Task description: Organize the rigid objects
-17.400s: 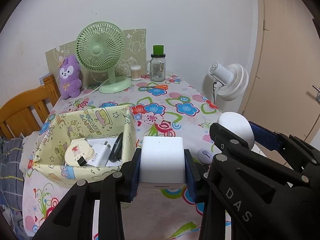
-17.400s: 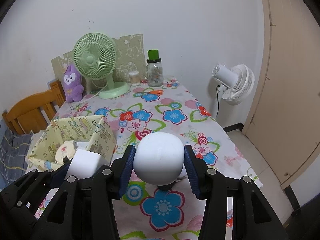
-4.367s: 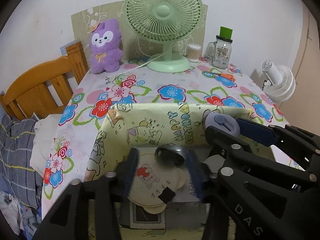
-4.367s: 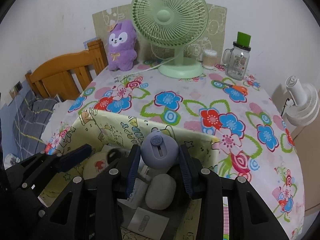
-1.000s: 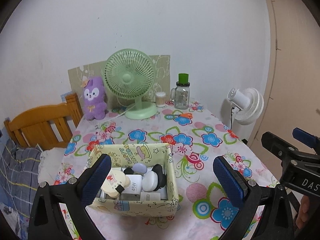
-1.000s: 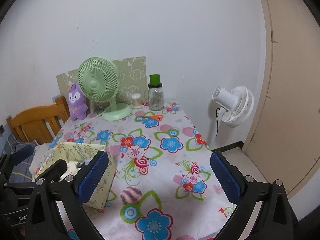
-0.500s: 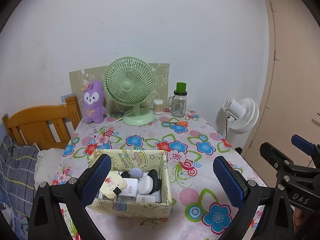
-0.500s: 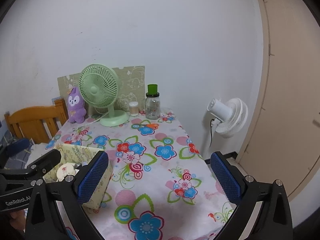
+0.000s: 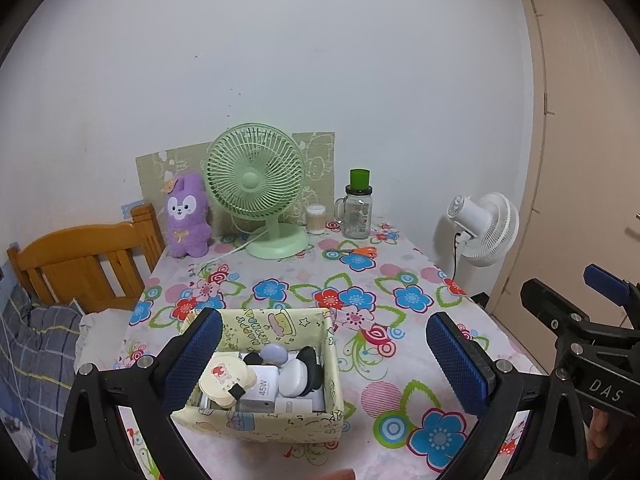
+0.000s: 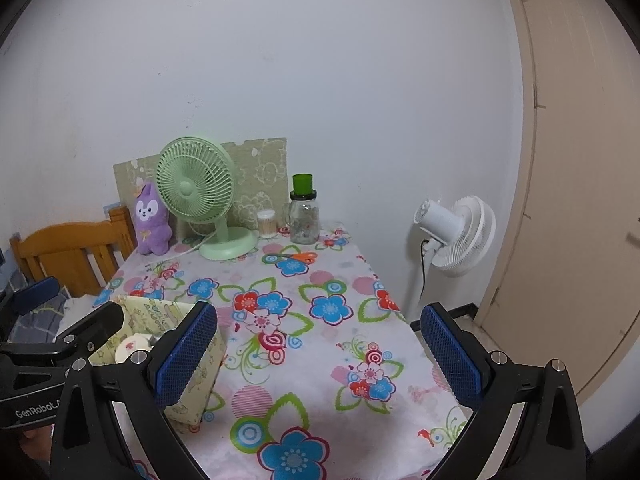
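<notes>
The left tool (image 9: 320,356) hangs above the near end of the worktop (image 9: 400,280), which is covered by a white cloth printed with blue, red and pink flowers; its two blue-padded fingers (image 9: 192,356) are spread wide apart with nothing between them. The right tool (image 10: 318,354) is likewise splayed wide and empty over the cloth, its blue pads (image 10: 450,354) well clear of everything.

A pale yellow fabric box with cartoon prints (image 9: 276,424) sits on the near left part of the worktop. Inside it lie the sorted things, packed close together: a round cream compact with a red cartoon on its lid (image 9: 224,378), a white block charger marked 45W (image 9: 260,386), a white rounded pebble-shaped case (image 9: 292,378), a lavender rounded gadget (image 9: 274,354) and a black curved piece (image 9: 310,368). In the right wrist view only a corner of the box (image 10: 200,380) shows, partly behind the left tool's black frame.

At the far end of the worktop, against the wall, stand a purple plush rabbit (image 9: 187,216), a light green desk fan (image 9: 256,184), a small clear jar of cotton swabs (image 9: 316,220) and a glass mug-jar with a green lid (image 9: 358,208). Orange-handled scissors (image 9: 356,251) lie flat just in front of the jar. A white standing fan (image 9: 484,228) is beside the worktop's right edge, near a beige door (image 9: 580,160). A wooden bed headboard (image 9: 80,264) stands to the left.
</notes>
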